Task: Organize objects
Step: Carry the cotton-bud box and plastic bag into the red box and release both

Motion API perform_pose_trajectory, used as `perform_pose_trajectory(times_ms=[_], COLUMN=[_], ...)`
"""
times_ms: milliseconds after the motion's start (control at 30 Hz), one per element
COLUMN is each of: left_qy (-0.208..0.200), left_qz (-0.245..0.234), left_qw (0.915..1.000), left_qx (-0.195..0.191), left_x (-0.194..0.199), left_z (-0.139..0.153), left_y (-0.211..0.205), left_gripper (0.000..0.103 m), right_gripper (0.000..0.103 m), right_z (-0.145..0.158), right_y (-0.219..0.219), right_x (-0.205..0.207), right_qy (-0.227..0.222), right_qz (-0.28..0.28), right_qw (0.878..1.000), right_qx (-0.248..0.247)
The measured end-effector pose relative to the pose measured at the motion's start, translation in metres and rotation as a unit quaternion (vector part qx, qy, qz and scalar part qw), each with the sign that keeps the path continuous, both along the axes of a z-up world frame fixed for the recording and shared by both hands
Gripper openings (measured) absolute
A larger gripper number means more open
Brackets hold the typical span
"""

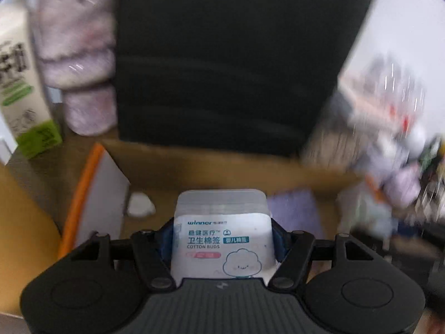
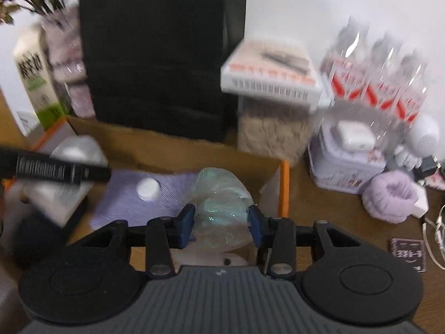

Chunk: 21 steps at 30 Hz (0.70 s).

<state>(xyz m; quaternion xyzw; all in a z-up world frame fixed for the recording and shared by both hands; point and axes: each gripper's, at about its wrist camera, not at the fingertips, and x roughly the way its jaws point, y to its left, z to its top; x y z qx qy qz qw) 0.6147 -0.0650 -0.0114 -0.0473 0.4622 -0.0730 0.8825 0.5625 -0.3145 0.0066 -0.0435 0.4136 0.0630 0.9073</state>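
My left gripper [image 1: 222, 239] is shut on a clear plastic box of cotton buds [image 1: 222, 236] with a white and blue label, held over an open cardboard box [image 1: 211, 164]. My right gripper [image 2: 221, 222] is shut on a crumpled clear glittery bag [image 2: 222, 206], above the same cardboard box [image 2: 194, 150]. Inside the box lie a purple cloth [image 2: 133, 197] and a small white cap [image 2: 148, 189]. In the right wrist view the left gripper's black arm [image 2: 61, 169] with the cotton bud box [image 2: 66, 172] shows at the left, blurred.
A tall black block [image 2: 161, 55] stands behind the box. A milk carton [image 2: 36, 83] and a vase of flowers [image 2: 64, 44] are at the left. At the right are a white basket [image 2: 272, 75] on a jar, wrapped bottles [image 2: 375, 78], a lilac tin [image 2: 345, 164] and a purple scrunchie [image 2: 389, 197].
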Motion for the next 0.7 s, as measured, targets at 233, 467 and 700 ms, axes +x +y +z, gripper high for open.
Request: perform_pose_trajectory(times_ms=[233, 467, 700], left_qy=[0.026, 0.005, -0.060], left_qz=[-0.035, -0.081, -0.056], left_qw=[0.9987, 0.9948, 0.9951], left_qx=[0.025, 0.061, 0.056], left_x=[-0.021, -0.074, -0.138], left_z=[-0.008, 0.022, 0.096], left_y=[-0.015, -0.017, 0.003], left_gripper=[0.066, 0.068, 0.074], right_gripper=[0.075, 0.091, 0.103], right_z=[-0.007, 0.037, 0.089], right_y=[-0.006, -0.007, -0.013], right_x=[0.020, -0.009, -0.080], right_qy=[-0.021, -0.069, -0.099], right_qz=[-0.020, -0.023, -0.017], right_qw=[1.000, 0.997, 0.995], right_qx=[0.010, 0.011, -0.010])
